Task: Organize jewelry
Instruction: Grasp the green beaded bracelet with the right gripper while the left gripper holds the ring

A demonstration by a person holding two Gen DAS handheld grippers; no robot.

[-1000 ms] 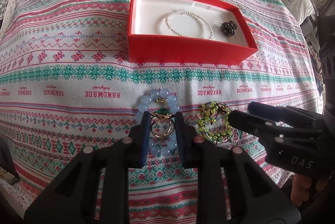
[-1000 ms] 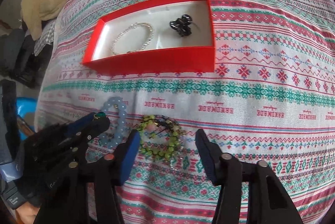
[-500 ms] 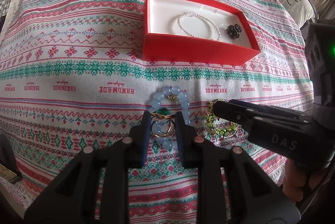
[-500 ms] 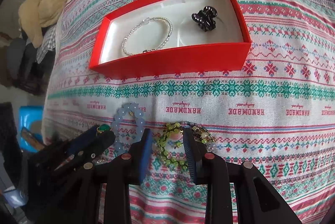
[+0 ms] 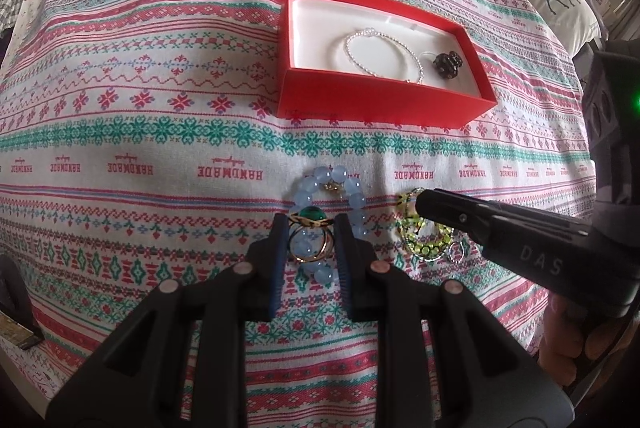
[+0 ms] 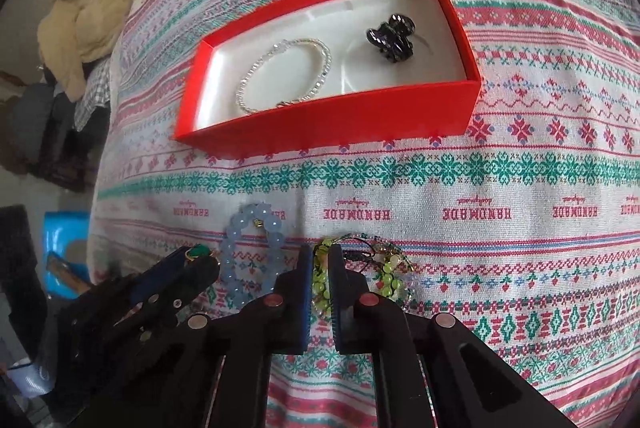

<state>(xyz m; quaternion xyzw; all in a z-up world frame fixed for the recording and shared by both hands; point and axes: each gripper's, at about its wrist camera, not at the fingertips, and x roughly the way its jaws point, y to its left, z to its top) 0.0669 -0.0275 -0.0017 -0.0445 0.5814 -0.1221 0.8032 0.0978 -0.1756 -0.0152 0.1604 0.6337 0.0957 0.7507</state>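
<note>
Hiding part of green bracelet (image 6: 320, 278): right gripper (image 6: 320, 260).

bare cloth (image 5: 140, 132) left, red box (image 5: 380, 104) blocking ahead

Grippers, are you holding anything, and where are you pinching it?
Left gripper pinches the gold ring by its band sides, green stone forward. Right gripper pinches the green bead bracelet on its left strand.
</note>
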